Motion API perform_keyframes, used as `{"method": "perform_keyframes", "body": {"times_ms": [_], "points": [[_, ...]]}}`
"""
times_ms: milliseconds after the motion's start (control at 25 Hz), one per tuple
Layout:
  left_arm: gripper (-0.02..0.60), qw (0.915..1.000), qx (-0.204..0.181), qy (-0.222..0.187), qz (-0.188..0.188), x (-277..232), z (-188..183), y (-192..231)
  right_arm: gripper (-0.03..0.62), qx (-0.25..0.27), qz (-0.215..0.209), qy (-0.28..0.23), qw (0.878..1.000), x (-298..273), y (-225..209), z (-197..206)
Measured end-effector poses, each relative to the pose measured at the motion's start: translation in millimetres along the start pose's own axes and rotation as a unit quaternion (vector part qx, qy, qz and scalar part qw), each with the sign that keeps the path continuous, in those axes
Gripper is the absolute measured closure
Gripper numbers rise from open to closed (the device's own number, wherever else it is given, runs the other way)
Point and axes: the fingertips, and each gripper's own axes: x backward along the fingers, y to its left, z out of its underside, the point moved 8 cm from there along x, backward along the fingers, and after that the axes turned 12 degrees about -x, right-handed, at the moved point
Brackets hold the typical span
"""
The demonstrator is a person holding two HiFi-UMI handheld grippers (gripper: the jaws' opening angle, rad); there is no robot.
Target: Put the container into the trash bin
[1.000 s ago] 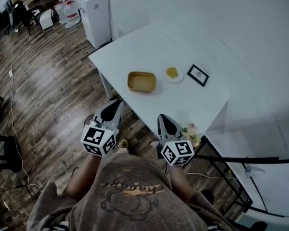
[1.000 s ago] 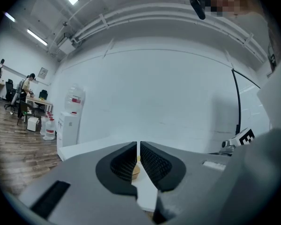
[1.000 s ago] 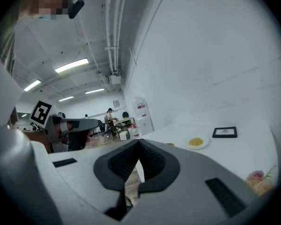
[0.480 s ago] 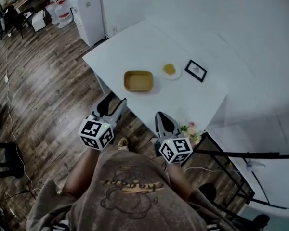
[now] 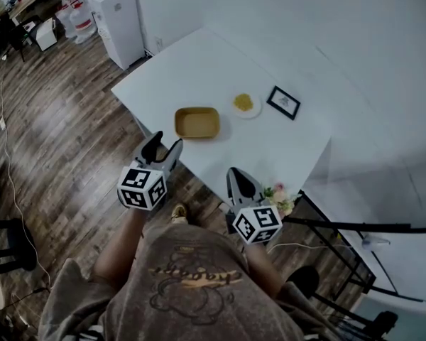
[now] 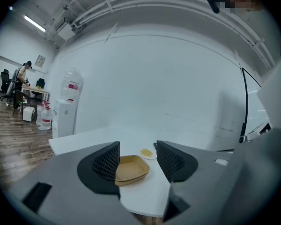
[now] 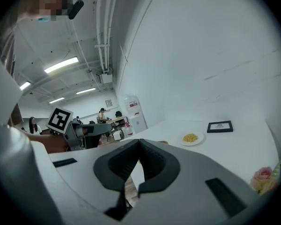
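Aiming my left gripper (image 5: 165, 142) at the tan container (image 5: 197, 123).
I am facing the white worktop (image 5: 199, 69), where the shallow container is sitting near the front edge, beside a small plate of yellow food (image 5: 243, 104). My left jaws are opening, nothing between the pads, with the container framed well ahead of them; I am planning a low, level bite on its near wall. My right gripper (image 5: 238, 176) is hanging beside it, jaws closed and empty.

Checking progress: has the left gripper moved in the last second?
Yes. The left gripper neared the table edge, jaws opening, nothing between them.
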Motion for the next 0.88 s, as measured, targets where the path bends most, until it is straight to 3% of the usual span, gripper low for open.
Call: {"method": "perform_keyframes", "body": {"times_ms": [880], "points": [[0.359, 0.9952, -0.001, 0.097, -0.013, -104, 66, 52, 0.592, -0.025, 0.030, 0.016, 0.999, -33, -28, 0]]}}
